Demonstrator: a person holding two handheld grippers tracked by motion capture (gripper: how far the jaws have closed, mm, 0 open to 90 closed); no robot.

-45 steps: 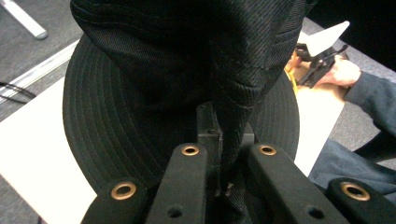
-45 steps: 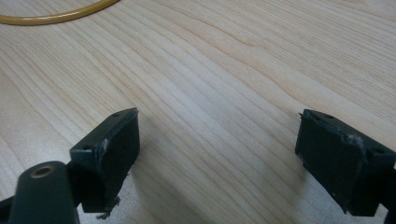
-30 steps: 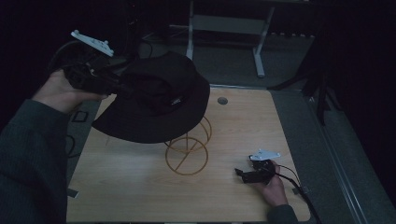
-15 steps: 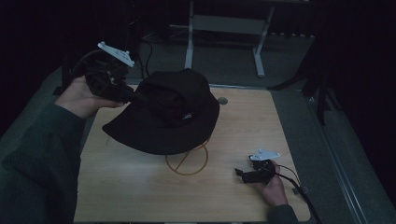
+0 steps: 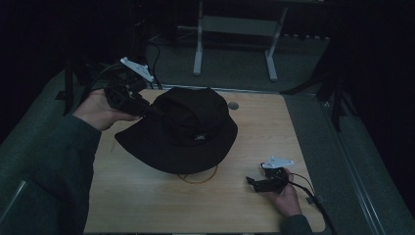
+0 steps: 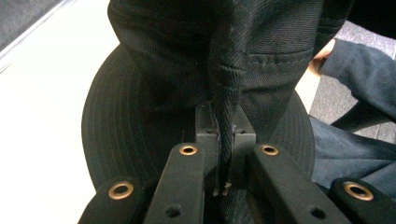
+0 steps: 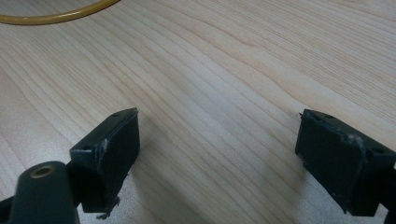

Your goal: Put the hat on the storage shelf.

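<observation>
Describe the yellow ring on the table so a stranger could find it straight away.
Start at the wooden table and find the big black hat in its middle. At the hat's near edge a thin yellow wire ring peeks out, mostly hidden beneath the brim. It is the one bright, curved thing among dark ones.

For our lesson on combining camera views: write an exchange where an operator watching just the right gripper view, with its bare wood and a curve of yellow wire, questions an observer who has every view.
Operator: I see wood and a yellow arc. What is that arc?
Observer: It is the base ring of a wire stand, mostly covered from above by a black bucket hat.
Operator: Is anyone holding the hat?
Observer: Yes. The left gripper has its fingers pinched on a fold of the hat's fabric.
Operator: Where is my gripper relative to the hat?
Observer: The right gripper rests low over the table, open, to the hat's right and nearer the person.
</observation>
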